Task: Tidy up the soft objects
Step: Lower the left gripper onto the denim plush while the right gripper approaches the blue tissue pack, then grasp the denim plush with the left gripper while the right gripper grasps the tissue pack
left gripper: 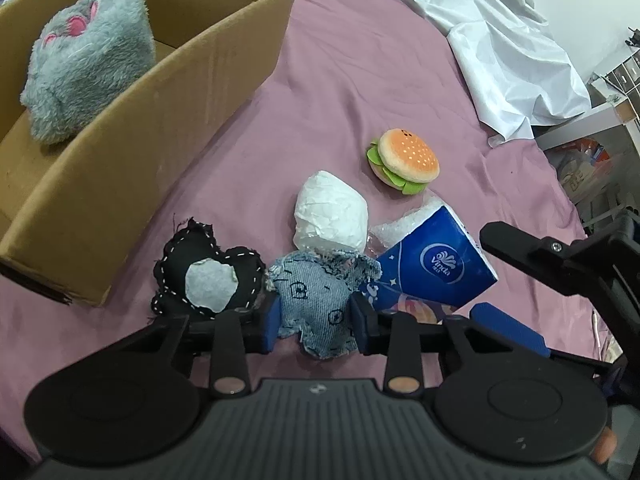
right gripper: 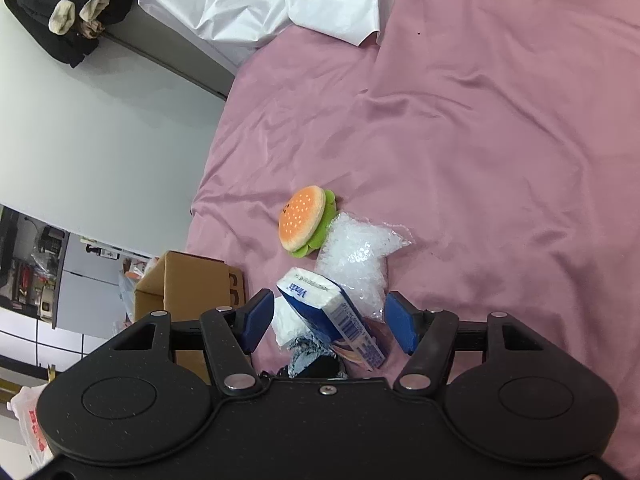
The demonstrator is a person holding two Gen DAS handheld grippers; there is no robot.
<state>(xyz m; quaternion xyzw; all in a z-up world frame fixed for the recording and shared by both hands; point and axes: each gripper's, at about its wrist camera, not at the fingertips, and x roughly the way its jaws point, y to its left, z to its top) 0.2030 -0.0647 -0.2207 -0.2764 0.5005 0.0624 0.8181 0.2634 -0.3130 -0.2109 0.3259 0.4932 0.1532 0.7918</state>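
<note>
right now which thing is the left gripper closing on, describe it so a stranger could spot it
On the pink bedsheet, just past the open end of the brown cardboard box, lies a cluster of soft things. The left gripper pinches the small frayed blue denim pouch, between a black stitched heart cushion and a dark blue tissue pack.

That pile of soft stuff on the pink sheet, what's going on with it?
A person is sorting soft things into a cardboard box, using a gripper in each hand. The left gripper is shut on a denim toy that lies on the pink sheet. The right gripper stands open around a blue tissue pack, not pressing it. A grey plush is already in the box. A burger toy, a white bundle and a black heart wait on the sheet.
</note>
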